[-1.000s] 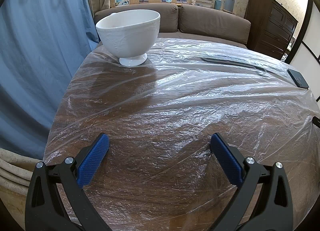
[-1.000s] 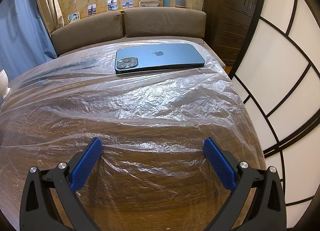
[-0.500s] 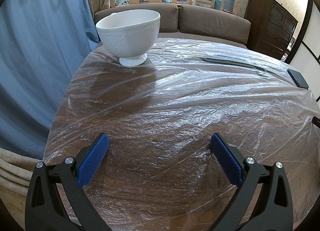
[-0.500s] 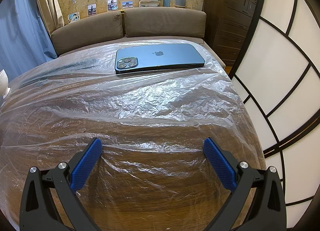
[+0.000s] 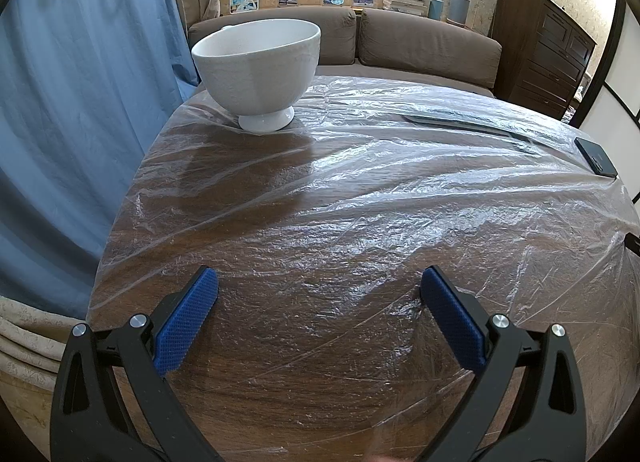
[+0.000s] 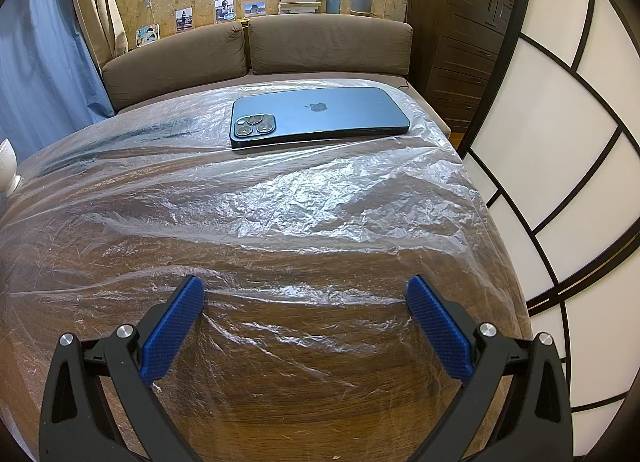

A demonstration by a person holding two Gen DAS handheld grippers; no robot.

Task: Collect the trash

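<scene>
A thin, crinkled clear plastic sheet lies spread over the round wooden table; the right wrist view shows the same plastic sheet bunched into folds near the middle. My left gripper hovers open over the near part of the sheet, nothing between its blue pads. My right gripper is also open, just above the sheet's near edge on the table. A white footed bowl stands on the sheet at the far left.
A blue phone lies face down on the sheet at the far side. A second dark phone rests at the right rim. Blue curtain hangs left, brown sofa behind, a white panelled screen right.
</scene>
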